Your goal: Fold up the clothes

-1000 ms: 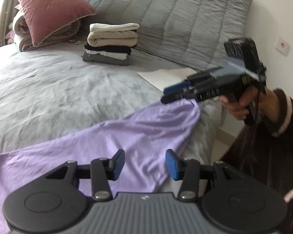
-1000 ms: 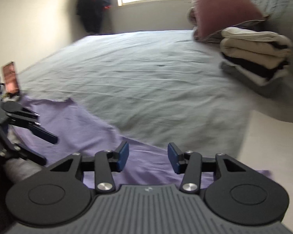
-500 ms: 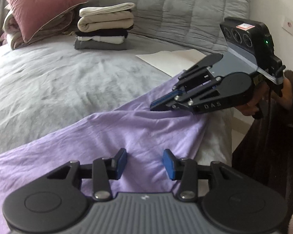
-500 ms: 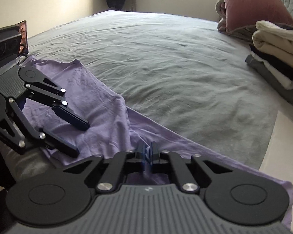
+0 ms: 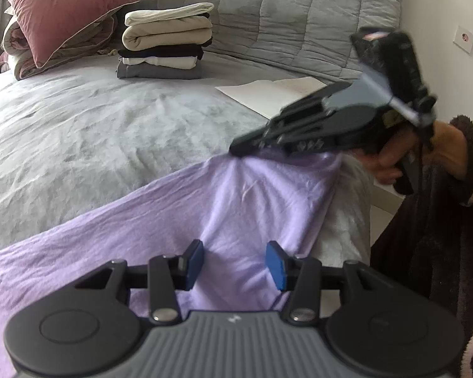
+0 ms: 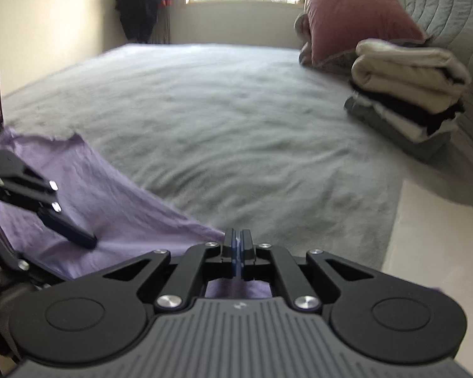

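Note:
A lilac garment (image 5: 179,208) lies spread along the near edge of the grey bed (image 5: 94,132). My right gripper (image 5: 236,151), held by a hand in a dark fleecy sleeve, is shut on the garment's far edge, which rises in a small peak at its tips. In the right wrist view the blue pads of that right gripper (image 6: 238,252) are pressed together with the lilac garment's (image 6: 110,208) edge running up into them. My left gripper (image 5: 233,261) hovers just over the cloth, open, with nothing pinched. One of its fingers (image 6: 69,231) shows at the left.
A stack of folded clothes (image 5: 167,44) and a pink pillow (image 5: 66,9) sit at the head of the bed against a grey quilted headboard (image 5: 299,9). A white sheet of paper (image 5: 274,91) lies near the bed's right edge. A dark garment (image 6: 145,0) hangs beside the window.
My right gripper came down onto the garment's edge and shut on it, and the cloth now peaks at its tips. My left gripper sank closer to the cloth and stayed open.

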### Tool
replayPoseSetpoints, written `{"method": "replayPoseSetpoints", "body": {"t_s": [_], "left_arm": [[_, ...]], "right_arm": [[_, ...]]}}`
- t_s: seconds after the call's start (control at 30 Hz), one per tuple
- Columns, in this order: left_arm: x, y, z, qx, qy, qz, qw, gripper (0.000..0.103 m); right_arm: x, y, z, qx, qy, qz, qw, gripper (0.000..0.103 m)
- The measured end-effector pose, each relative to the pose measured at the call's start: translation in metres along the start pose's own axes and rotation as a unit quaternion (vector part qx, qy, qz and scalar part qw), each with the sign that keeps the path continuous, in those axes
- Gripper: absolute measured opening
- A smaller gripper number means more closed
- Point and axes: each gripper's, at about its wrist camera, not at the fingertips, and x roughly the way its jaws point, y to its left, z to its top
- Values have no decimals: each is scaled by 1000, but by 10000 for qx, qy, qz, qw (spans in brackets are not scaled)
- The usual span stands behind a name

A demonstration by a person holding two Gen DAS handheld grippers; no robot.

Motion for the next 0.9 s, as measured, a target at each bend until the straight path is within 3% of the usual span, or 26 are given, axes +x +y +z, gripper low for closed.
{"method": "replayPoseSetpoints", "body": {"t_s": [0.23, 0.3, 0.33, 0.57, 0.8, 0.87, 0.9], "left_arm": [[-1, -2, 5, -131, 4, 76, 9999, 46], [0, -2, 10, -271, -29, 56, 9996, 46], [2, -2, 13, -312, -45, 30, 9995, 46], [25, -16, 43, -227, -101, 97, 9996, 45], [55, -32, 78, -142, -149, 3, 9998, 44], [65, -36, 87, -100, -129, -46, 9999, 32], [69, -37, 91, -69, -101, -76, 9999, 31]], "right_arm": [[-12, -8, -1, 178, -63, -190, 9996, 18], [-26, -25, -2, 429, -164, -318, 9984, 38], [-34, -35, -3, 580, -208, -400, 9973, 42], [-76, -97, -23, 1536, -368, -762, 9845, 42], [-86, -117, -30, 1730, -263, -670, 9823, 35], [-87, -118, -29, 1713, -229, -611, 9831, 34], [-88, -118, -29, 1703, -209, -576, 9835, 34]]}}
